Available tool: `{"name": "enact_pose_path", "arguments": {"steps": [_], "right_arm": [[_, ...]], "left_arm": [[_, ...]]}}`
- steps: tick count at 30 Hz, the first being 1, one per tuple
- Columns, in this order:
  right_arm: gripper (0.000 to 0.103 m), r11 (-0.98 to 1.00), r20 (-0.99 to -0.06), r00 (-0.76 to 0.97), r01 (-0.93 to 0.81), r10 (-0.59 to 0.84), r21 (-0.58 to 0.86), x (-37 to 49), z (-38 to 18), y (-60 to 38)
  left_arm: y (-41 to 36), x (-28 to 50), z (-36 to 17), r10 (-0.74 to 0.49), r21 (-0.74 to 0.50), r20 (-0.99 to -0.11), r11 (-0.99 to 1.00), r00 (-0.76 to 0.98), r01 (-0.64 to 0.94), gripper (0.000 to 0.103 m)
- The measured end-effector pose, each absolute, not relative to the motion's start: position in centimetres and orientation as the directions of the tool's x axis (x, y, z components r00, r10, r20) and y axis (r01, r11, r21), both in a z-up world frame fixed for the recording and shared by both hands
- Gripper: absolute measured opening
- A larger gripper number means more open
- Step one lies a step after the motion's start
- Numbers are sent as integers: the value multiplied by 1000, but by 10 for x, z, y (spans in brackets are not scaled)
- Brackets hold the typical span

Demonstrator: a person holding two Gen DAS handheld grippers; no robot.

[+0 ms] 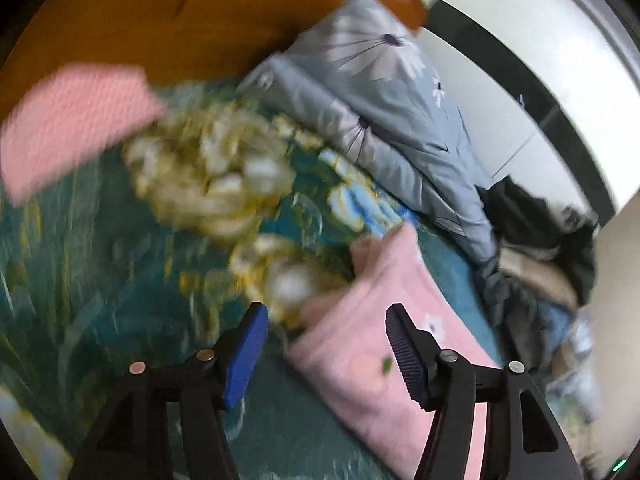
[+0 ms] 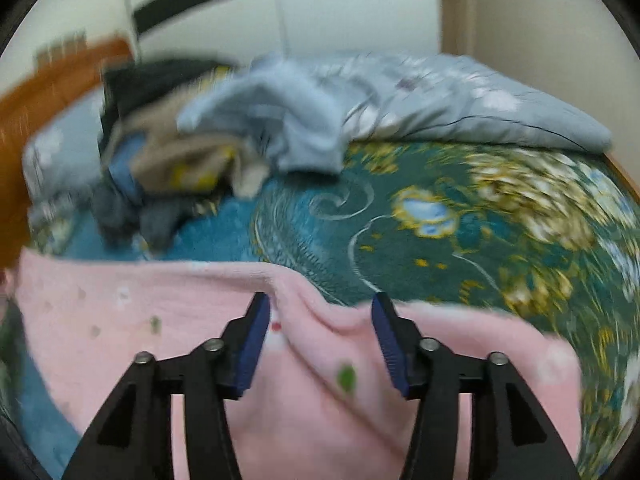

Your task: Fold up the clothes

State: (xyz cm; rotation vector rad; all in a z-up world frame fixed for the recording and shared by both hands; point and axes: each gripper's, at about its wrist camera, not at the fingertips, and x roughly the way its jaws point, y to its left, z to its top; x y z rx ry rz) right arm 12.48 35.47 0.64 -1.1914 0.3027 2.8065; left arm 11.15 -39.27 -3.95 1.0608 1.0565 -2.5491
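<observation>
A pink fleece garment [image 1: 372, 344] with small flower prints lies on the teal floral bedspread [image 1: 100, 280]. My left gripper [image 1: 324, 316] is open, its jaws astride the garment's left edge just above it. In the right wrist view the same pink garment [image 2: 160, 320] spreads across the foreground, a raised fold running between the jaws of my open right gripper [image 2: 320, 304]. Another pink folded piece [image 1: 72, 120] lies at the far left of the bed. Both views are blurred by motion.
A grey floral quilt [image 1: 380, 92] [image 2: 460, 108] lies bunched along the bed's far side. A heap of dark, tan and light blue clothes [image 2: 180, 140] [image 1: 540, 248] sits near the pillow [image 2: 52, 152]. The orange wooden bed frame [image 1: 160, 12] borders the bed.
</observation>
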Motion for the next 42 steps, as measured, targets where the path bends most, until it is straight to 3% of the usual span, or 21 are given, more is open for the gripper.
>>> {"name": "enact_pose_path", "arguments": {"steps": [6,10,13,15,16,17,20,25,29,32,39,42], "right_arm": [[56,-928,-702,-712,-272,16,255,212,6,383],[56,-868,-695,-719,-352,12,350,257,-1,398],[56,-813,-686,-727,-399,-2,425,280,-11,408],[56,-766,-677,-736,-425,-17,482,291,-19,415],[58,-742,-672,-741,-437,-25,509,297,-23,419],[66,-710,-663,-748,-452,-28,540,302,-28,423],[71,-616,-630,-776,-476,-42,628,308,-41,435],[71,-513,-571,-818,-459,-75,726,299,-54,446],[74,-468,-543,-836,-449,-82,761,288,-62,448],[82,-434,-522,-848,-440,-86,786,280,-68,450],[82,-378,-501,-864,-449,-46,809,263,-72,460],[71,-372,-531,-847,-485,-25,792,252,-70,467]], "left_arm": [[-385,87,-76,205,-631,-647,-685,-735,364,66],[-367,61,-81,169,-573,-654,-747,-737,337,64],[-370,54,-82,165,-613,-625,-709,-763,349,62],[-374,53,-83,159,-634,-618,-680,-769,369,40],[-374,51,-83,149,-630,-625,-676,-766,383,33],[-373,49,-83,136,-622,-634,-675,-761,398,26],[-369,50,-71,103,-623,-612,-673,-784,398,19],[-380,58,-13,46,-656,-514,-665,-857,357,17],[-389,69,21,-38,-560,-508,-744,-860,364,17],[-394,67,3,-65,-504,-573,-758,-817,414,17],[-395,68,-34,-50,-526,-631,-705,-774,475,17],[-393,69,-28,-43,-528,-624,-712,-780,462,17]]}}
